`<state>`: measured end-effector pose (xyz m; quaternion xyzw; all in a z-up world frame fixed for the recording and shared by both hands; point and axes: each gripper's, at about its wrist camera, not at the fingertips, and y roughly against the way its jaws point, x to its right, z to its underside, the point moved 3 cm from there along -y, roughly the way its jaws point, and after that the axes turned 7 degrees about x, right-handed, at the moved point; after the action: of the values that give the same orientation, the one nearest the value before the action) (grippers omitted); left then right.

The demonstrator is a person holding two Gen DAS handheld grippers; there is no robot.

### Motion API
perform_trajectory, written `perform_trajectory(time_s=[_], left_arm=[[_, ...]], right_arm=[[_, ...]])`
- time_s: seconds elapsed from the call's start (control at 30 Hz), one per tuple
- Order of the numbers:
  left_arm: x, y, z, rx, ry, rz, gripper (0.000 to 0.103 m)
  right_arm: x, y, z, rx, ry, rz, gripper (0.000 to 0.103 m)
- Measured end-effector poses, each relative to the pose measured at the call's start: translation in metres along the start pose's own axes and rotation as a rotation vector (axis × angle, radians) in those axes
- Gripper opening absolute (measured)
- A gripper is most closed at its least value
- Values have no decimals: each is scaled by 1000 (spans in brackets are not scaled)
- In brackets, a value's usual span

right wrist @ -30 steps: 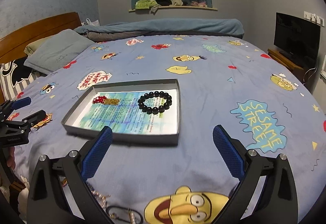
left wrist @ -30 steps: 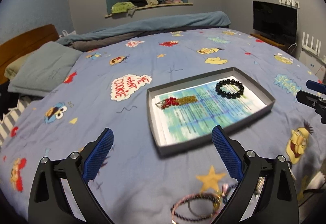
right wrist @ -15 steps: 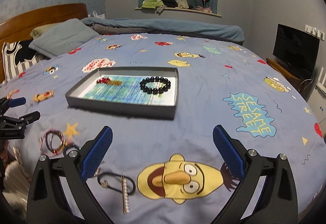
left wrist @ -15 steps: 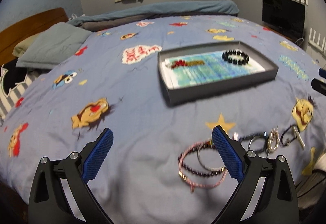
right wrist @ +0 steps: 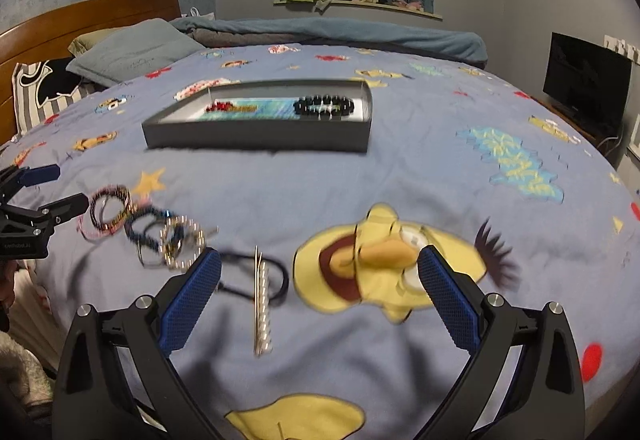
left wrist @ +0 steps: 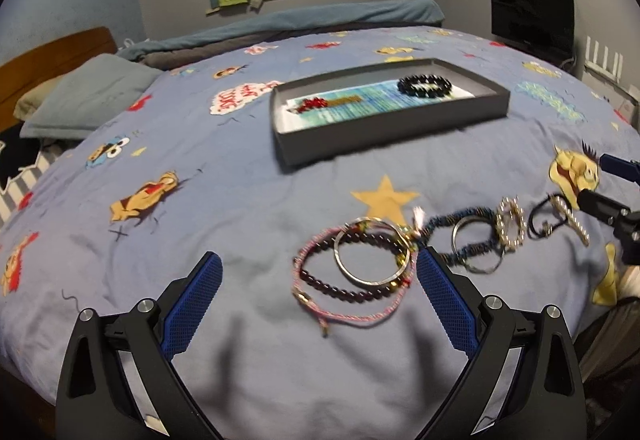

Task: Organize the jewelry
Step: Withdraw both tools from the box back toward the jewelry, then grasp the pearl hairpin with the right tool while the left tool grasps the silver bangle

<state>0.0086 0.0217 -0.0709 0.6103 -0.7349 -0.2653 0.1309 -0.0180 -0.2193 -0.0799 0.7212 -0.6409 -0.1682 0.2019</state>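
A row of loose jewelry lies on a blue cartoon-print bedspread (left wrist: 224, 200), near the bed's front edge. At the left end of the row, a pink cord bracelet (left wrist: 316, 300) loops around a dark bead bracelet (left wrist: 352, 290), with a thin metal bangle (left wrist: 372, 258) resting across both. Just beside them to the right sit a dark blue braided bracelet (left wrist: 476, 252), a sparkly ring-shaped bracelet (left wrist: 510, 222) and a black cord with a pearly bar (left wrist: 570, 218).

Farther back on the bed, well apart from the row, a shallow gray tray (left wrist: 396, 128) holds a black bead bracelet (left wrist: 425, 85) at its right end and a red and gold piece (left wrist: 320, 104) at its left, both lying on a blue-green printed sheet (left wrist: 372, 102).

The left gripper (left wrist: 318, 294) hovers low over the pink cord and bangle, its blue-padded jaws spread wide and holding nothing. The right gripper (right wrist: 318, 292) is likewise wide open and empty, hanging over the black cord and pearly bar (right wrist: 262, 304), which lie between its fingers in the right wrist view, beside a yellow cartoon face (right wrist: 380, 260) printed on the spread. Each gripper shows at the edge of the other's view.

Beyond the tray, a gray pillow (right wrist: 136, 50) rests against a wooden headboard (right wrist: 80, 14), a rolled blue blanket (right wrist: 340, 34) runs along the far side of the bed, and a dark television (right wrist: 586, 80) stands by the right wall. Both pictures are slightly blurred.
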Motion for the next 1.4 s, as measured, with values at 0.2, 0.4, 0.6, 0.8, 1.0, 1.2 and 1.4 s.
perform_trajectory(time_s=[0.2, 0.4, 0.6, 0.8, 1.0, 1.2, 1.4], left_arm=[[8, -3, 8, 0, 7, 25, 97], [5, -3, 11, 8, 18, 22, 97], [-7, -4, 13, 5, 69, 8, 97], [-9, -2, 6, 28, 83, 39, 94], [8, -11, 0, 15, 55, 122, 88], [20, -29, 2, -36, 18, 139, 75], [12, -38, 5, -74, 73, 163, 73]], right_arm=[[-10, -7, 17, -25, -7, -15, 71], [-24, -3, 22, -11, 33, -43, 47], [-35, -1, 27, -14, 68, -74, 22], [-35, 2, 26, 11, 61, -80, 8], [-30, 5, 20, 45, 42, -80, 8], [-27, 3, 19, 41, 28, -85, 8], [-26, 4, 19, 42, 25, -89, 8]])
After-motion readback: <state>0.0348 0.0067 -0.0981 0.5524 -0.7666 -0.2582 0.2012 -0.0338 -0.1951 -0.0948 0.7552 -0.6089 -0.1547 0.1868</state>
